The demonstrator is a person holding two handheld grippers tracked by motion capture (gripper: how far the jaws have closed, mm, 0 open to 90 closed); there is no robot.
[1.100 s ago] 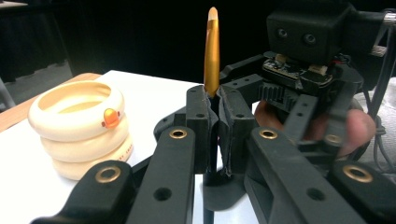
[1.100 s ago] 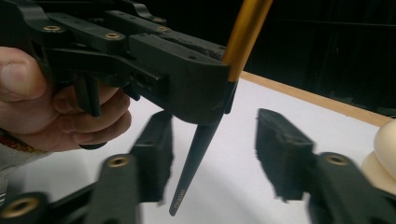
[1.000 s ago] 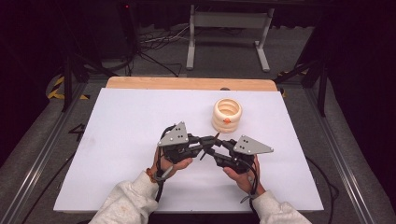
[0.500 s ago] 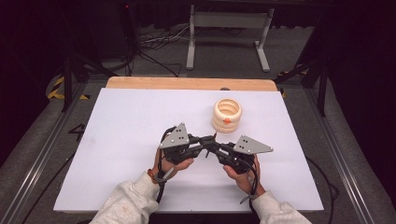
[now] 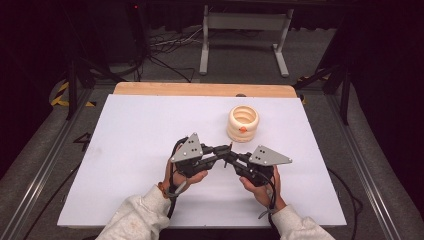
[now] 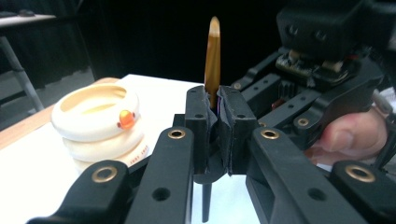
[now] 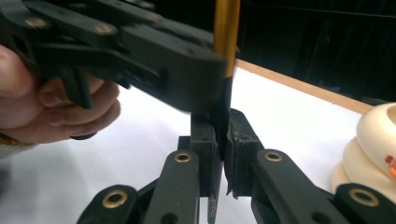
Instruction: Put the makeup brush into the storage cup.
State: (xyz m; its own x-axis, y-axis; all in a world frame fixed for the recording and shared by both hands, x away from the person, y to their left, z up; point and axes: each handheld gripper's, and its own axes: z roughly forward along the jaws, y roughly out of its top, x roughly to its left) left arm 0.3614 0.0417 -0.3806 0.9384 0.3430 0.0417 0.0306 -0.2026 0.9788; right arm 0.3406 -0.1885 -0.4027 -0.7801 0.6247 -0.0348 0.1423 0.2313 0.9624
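Little shifting since the earlier frame: both hands staying put, ring stack unmoved, right pair of jaws now closing fully where a gap was showing.

Nearest, at 6 o'clock on the white table sheet (image 5: 125, 150): left hand (image 5: 187, 175) and right hand (image 5: 260, 185) bracing the two tools nose to nose. Left gripper (image 5: 222, 150) clamping narrow on a slim pen-like stick (image 6: 213, 60); right gripper (image 7: 222, 135) pinching tight on the same stick's black lower length. Stick hanging clear of the sheet, standing upright between both sets of pads.

Judging handling: light, stiff, thin, likely slick on the glossy amber-gold barrel; prone to swivelling or sliding in a pinch. Gripping best across the barrel near the gold-to-black join with one tool and on the matt black part with the other, pulling straight along the axis to avoid bending. Amber end tapering to a pale rounded tip; black end narrow, carrying tiny print too small to read.

Farther, at 1 o'clock from the tools: cream ring stack (image 5: 243, 122), smooth, rounded, hollow, wearing a small orange bead (image 6: 126, 119); sitting apart from the stick.

Beyond, at 12 o'clock: bare wooden table edge (image 5: 200, 89), then a grey metal stand (image 5: 245, 22) on the dark floor.
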